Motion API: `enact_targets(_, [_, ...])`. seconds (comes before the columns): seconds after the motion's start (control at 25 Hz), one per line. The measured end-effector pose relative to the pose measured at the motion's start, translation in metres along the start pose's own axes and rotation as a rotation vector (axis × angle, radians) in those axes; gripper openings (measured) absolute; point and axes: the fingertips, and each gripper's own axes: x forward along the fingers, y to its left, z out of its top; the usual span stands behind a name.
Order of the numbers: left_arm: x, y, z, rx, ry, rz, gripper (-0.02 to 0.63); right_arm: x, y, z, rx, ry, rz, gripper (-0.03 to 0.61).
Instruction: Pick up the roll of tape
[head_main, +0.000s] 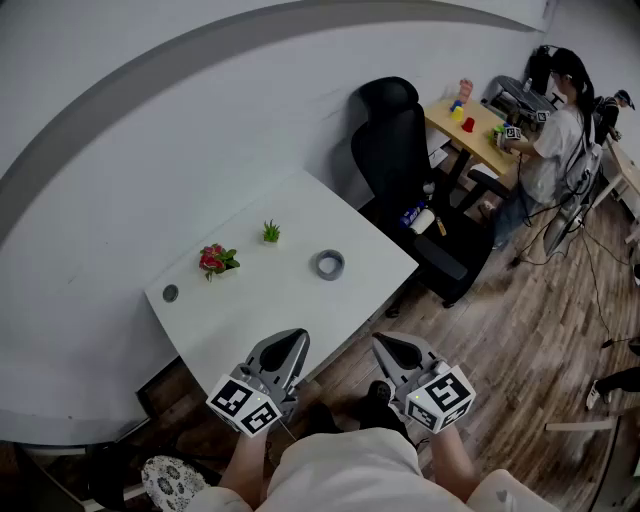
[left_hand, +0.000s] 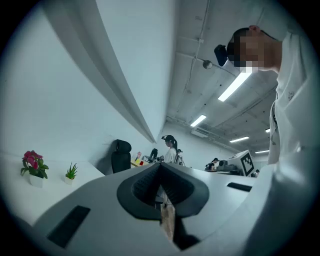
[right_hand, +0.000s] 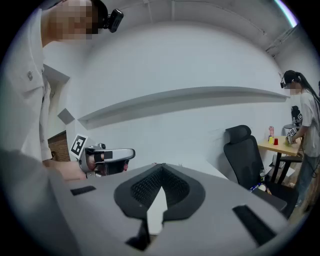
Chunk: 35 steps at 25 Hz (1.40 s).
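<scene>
Grey roll of tape (head_main: 331, 265) lies well ahead of left gripper (head_main: 289, 343) and right gripper (head_main: 389, 346), jaws shut, seemingly empty.

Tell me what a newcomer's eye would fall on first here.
The white rectangular table fills the middle of the head view, with the grey roll of tape lying flat near its right end. Below it the left gripper and right gripper hang side by side, both shut and empty. A black high-backed office chair stands behind the table.
</scene>
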Motion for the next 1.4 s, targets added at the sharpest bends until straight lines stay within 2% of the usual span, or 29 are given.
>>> enact_targets(0.24, [-0.001,0.013,0.001,0.035,0.026,-0.015,0.018,0.008,0.009,0.000,-0.020,-0.020,-0.018,0.002])
enact_targets(0.52, [-0.018,0.016,-0.012,0.057,0.076,0.003,0.018,0.008,0.016,-0.011,0.032,-0.059,-0.060,0.005])
enact_targets(0.96, [-0.015,-0.005,-0.023,0.059,0.098,-0.011,0.019,0.012,0.018,-0.015,0.033,-0.046,-0.035,0.008])
enact_targets(1.24, [0.003,0.001,-0.018,0.074,0.083,0.066,0.020,0.018,-0.007,-0.013,0.012,-0.011,0.010,0.008])
enact_targets(1.4, [0.023,0.007,-0.011,0.088,0.076,0.124,0.020,0.025,-0.030,-0.007,0.044,-0.002,0.054,0.008])
